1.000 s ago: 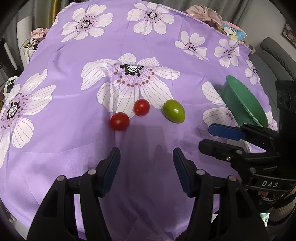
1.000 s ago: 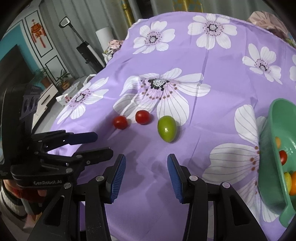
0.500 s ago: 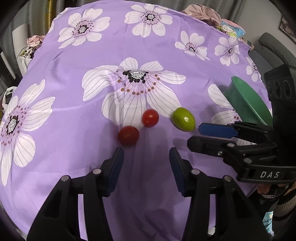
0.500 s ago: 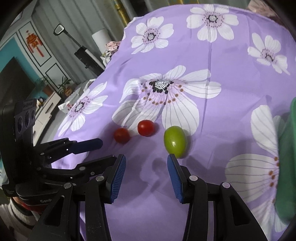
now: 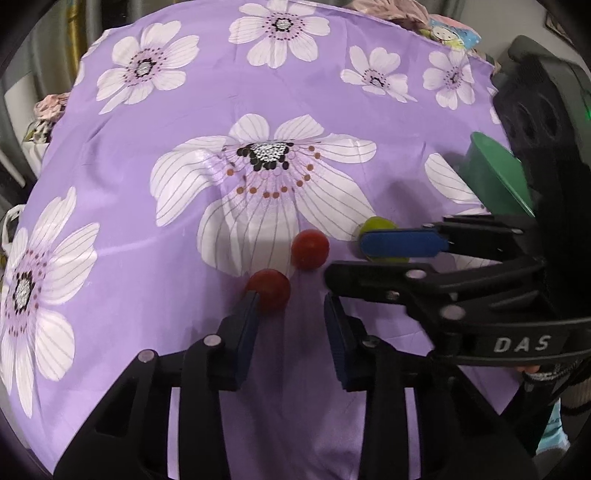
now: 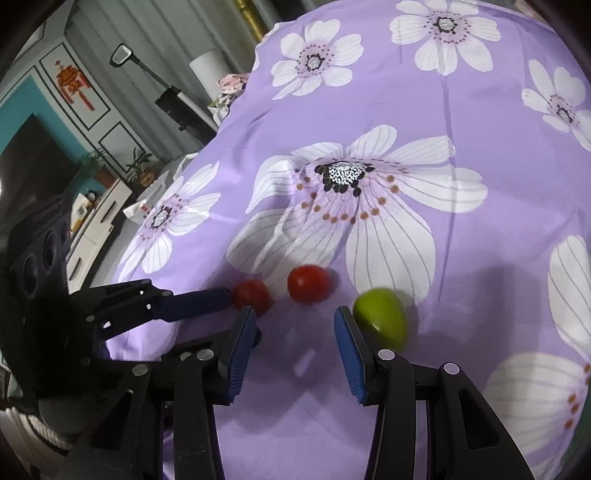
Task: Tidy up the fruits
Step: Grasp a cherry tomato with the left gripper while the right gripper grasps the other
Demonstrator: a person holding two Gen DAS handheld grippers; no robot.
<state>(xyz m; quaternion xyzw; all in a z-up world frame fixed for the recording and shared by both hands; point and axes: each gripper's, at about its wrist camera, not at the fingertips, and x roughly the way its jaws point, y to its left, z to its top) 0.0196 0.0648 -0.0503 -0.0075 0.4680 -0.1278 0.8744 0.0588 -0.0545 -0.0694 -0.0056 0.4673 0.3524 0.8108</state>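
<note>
A: What covers the tabletop (image 5: 110, 155)?

B: A purple cloth (image 6: 461, 110) printed with big white flowers, lightly creased; it drapes over the edges.

A: And the fruit?

B: Three pieces lie in a loose row on the large central flower. A near red tomato (image 5: 268, 290), a second red tomato (image 5: 309, 248) just beside it, then a green fruit (image 6: 380, 318) a little further to the right. None touch each other.

A: The left gripper (image 5: 290, 314)?

B: Its jaws stand wide apart, holding nothing. The near red tomato sits right at the tip of its left finger; whether it touches I cannot tell.

A: The right gripper (image 6: 293, 332)?

B: Also spread wide, nothing in it. The green fruit lies just off its right fingertip, outside the gap. From the left wrist view one blue pad of it hides part of that fruit.

A: Anything else on the cloth?

B: A green bowl (image 5: 495, 177) at the right edge, tilted, partly behind the right gripper's body.

A: The room?

B: A teal wall with a dark screen (image 6: 33, 162), a low white cabinet with potted plants (image 6: 136, 166), grey panelling with a red hanging ornament (image 6: 72, 83), and a gold pole (image 6: 255, 22)
</note>
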